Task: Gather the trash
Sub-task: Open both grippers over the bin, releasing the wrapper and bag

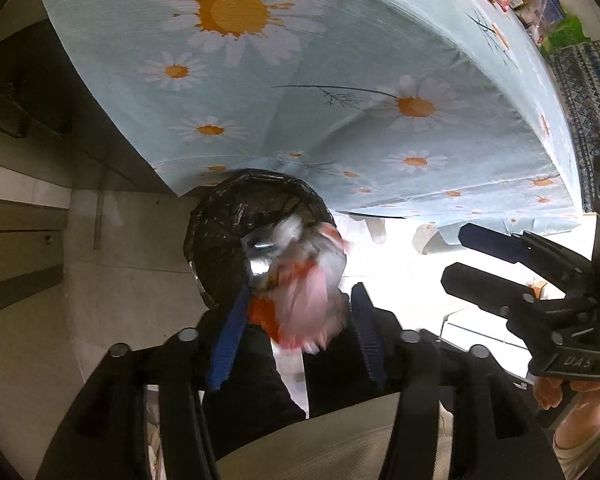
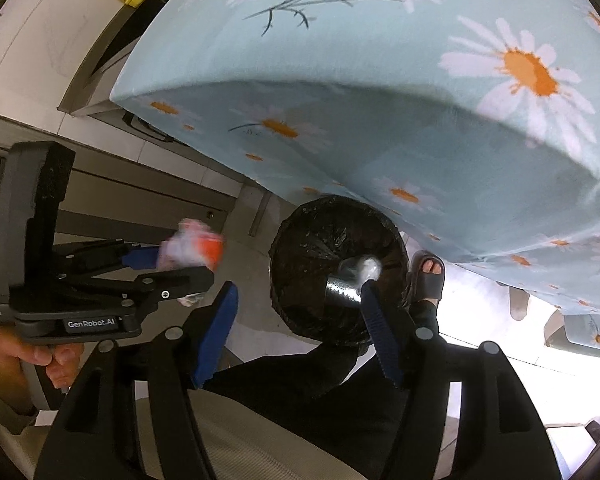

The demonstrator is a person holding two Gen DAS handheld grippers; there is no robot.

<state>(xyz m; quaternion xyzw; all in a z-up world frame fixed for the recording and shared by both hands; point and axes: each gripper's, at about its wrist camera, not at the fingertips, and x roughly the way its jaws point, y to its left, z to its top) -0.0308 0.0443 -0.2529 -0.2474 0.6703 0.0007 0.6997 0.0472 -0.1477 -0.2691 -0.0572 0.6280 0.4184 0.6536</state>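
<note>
A black-bagged round bin point(image 1: 220, 216) point(image 2: 320, 236) stands on the floor at the table's draped edge. My left gripper point(image 1: 300, 292) point(image 2: 180, 266) hovers above the bin's near rim. A crumpled pink, white and orange wrapper point(image 1: 312, 280) point(image 2: 196, 246) hangs blurred between its parted blue pads, and the far pad stands off it. A silver foil piece point(image 1: 260, 256) point(image 2: 346, 284) shows in the bin's mouth, smeared at its upper end. My right gripper point(image 2: 298, 288) point(image 1: 456, 254) points down at the bin, open, nothing between its fingers.
The table's blue daisy cloth point(image 1: 300, 80) point(image 2: 420, 100) overhangs the bin's far side. A sandalled foot point(image 2: 430, 276) stands right beside the bin, and dark trouser legs point(image 2: 320, 380) lie under both grippers. Grey cabinet fronts point(image 2: 140, 192) run along the left. Clutter point(image 1: 540, 4) sits at the table's far end.
</note>
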